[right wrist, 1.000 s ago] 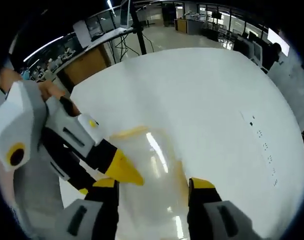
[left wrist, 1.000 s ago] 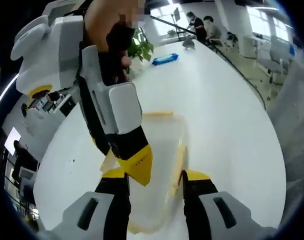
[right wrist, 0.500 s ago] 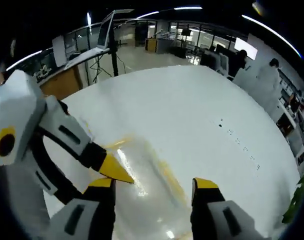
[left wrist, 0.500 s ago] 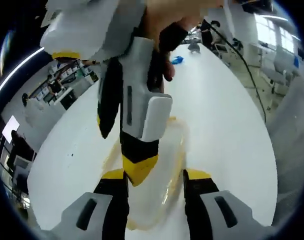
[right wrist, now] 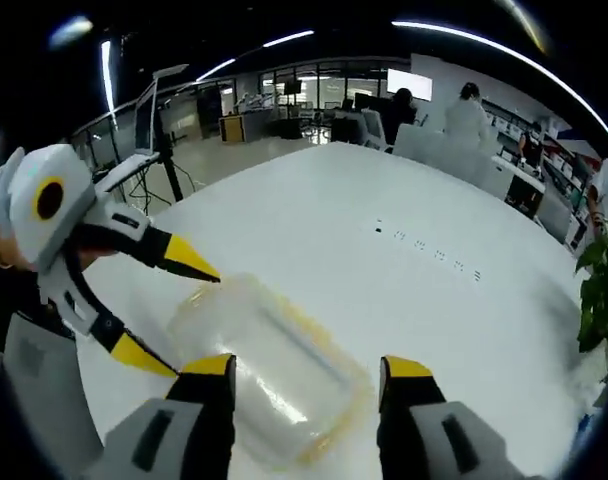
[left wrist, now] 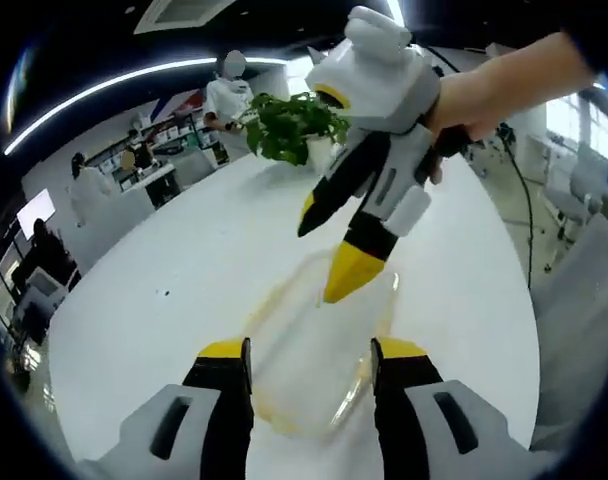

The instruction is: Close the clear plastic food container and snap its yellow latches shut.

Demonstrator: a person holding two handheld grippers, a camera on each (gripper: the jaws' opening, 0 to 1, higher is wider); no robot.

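Note:
The clear plastic container point(left wrist: 309, 360) with its yellow rim lies flat on the white table point(left wrist: 164, 290), just beyond my left gripper point(left wrist: 311, 352), whose jaws stand open on either side of its near end. My right gripper point(left wrist: 316, 265) comes in from the upper right, open, with one yellow tip hanging over the container's far end. In the right gripper view the container point(right wrist: 269, 345) lies slantwise ahead of my open right gripper point(right wrist: 306, 367). My left gripper point(right wrist: 189, 320) reaches in from the left, open, at the container's left end. The latches are too blurred to judge.
A potted plant point(left wrist: 289, 125) stands at the table's far end, and its leaves point(right wrist: 599, 285) show at the right edge. A person in white point(left wrist: 229, 95) stands behind it. Small dark marks point(right wrist: 429, 250) dot the table. Desks and chairs surround the table.
Both views have swung and pulled back. My right gripper, low over the container between the left jaws a second ago, now hangs higher with only one tip above the far end.

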